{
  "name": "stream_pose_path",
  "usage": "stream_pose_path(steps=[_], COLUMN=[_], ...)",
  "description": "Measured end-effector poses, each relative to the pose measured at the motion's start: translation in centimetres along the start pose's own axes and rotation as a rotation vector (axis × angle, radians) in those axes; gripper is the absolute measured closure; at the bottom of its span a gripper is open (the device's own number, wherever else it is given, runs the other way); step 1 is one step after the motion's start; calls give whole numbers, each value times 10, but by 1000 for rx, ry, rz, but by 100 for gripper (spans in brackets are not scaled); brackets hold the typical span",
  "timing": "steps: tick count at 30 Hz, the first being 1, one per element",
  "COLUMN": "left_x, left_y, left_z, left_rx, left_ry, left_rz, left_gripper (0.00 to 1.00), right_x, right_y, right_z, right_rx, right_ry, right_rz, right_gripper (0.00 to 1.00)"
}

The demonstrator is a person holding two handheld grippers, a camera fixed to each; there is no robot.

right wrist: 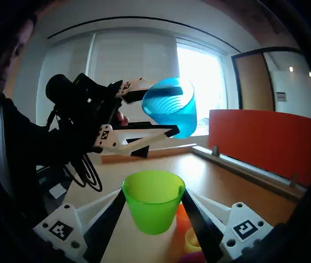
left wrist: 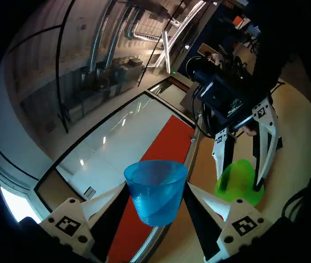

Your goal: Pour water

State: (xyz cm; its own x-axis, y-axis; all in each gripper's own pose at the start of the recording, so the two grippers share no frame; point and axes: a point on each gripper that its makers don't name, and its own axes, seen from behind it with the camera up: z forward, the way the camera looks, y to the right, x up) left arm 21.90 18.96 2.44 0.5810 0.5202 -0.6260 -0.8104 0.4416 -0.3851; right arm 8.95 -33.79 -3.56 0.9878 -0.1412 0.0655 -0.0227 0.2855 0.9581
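Note:
A translucent blue cup (left wrist: 156, 191) sits between the fingers of my left gripper (left wrist: 155, 197), which is shut on it and holds it up in the air; water shows in its lower part. In the right gripper view the blue cup (right wrist: 170, 106) hangs tilted, high above the green cup. A green cup (right wrist: 153, 206) is clamped upright in my right gripper (right wrist: 154, 210), low over the wooden table (right wrist: 225, 184). From the left gripper view the green cup (left wrist: 238, 182) sits lower right, between the right gripper's white fingers (left wrist: 267, 144).
An orange divider panel (right wrist: 269, 140) runs along the table's far edge. Small orange and yellow cups (right wrist: 186, 228) lie on the table just below the green cup. A person in dark sleeves (right wrist: 28, 144) holds the left gripper at the left. Glass walls (left wrist: 111, 131) stand behind.

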Motion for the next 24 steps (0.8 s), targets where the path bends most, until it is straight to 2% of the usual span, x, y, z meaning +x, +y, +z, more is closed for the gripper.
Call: stream_pose_path(steps=[24], left_x=[5], left_y=[-6], left_z=[1], left_rx=[3], left_ry=[4], left_rz=[47], left_gripper=[18], right_x=[5], right_y=[0], right_z=[1], right_rx=[-4], right_ry=[19], right_rz=[-5], right_gripper=[10])
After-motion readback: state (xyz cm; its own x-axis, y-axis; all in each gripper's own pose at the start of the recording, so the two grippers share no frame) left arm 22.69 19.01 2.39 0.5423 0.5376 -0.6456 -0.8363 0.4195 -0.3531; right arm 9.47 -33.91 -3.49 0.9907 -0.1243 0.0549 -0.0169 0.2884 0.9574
